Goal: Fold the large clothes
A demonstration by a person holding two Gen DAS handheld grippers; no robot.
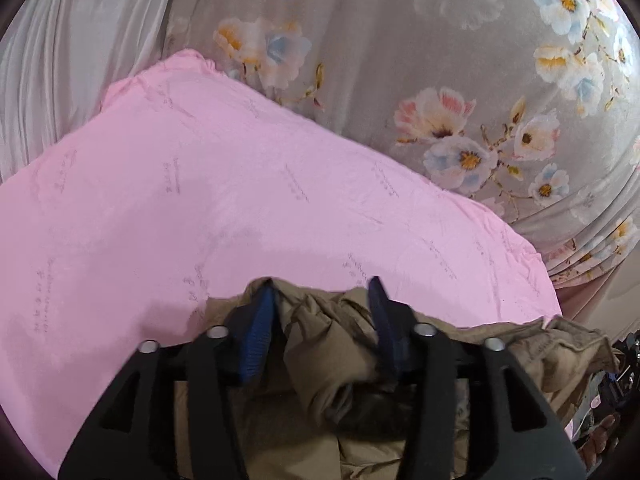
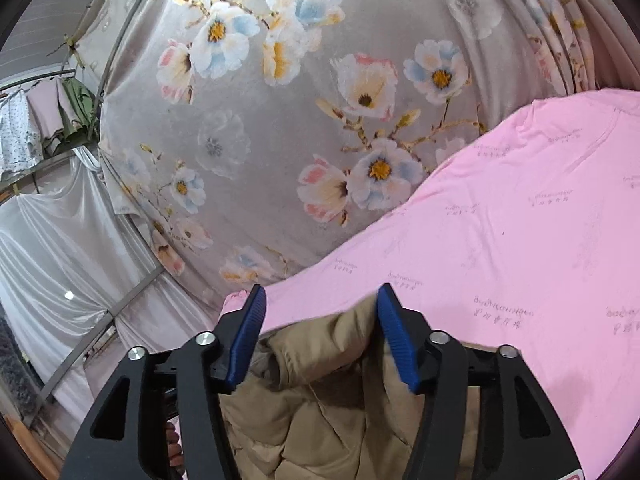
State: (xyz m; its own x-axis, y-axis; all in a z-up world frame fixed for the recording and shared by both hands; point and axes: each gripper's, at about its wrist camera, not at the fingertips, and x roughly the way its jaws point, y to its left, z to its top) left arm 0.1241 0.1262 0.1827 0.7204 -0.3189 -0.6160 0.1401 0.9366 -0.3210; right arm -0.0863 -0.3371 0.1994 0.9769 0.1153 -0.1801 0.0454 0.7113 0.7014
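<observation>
A tan quilted jacket [image 1: 320,344] lies bunched on the pink sheet [image 1: 200,200] at the near edge of both views. My left gripper [image 1: 321,284] stands open over it. A loose fold of the jacket rises between the blue pads [image 1: 256,332], and they do not pinch it. In the right wrist view the same jacket [image 2: 320,360] shows a padded roll under my right gripper [image 2: 322,288]. That gripper is also open, its pads [image 2: 396,336] standing on either side of the fabric with slack around it. The jacket's near part is hidden below both grippers.
The pink sheet [image 2: 520,240] covers the work surface. A grey floral cloth [image 1: 400,60] [image 2: 280,120] hangs behind it. White drapes [image 2: 48,240] and a metal frame with hung clothes [image 2: 36,120] stand at the left. Dark clutter [image 1: 624,364] sits past the sheet's right edge.
</observation>
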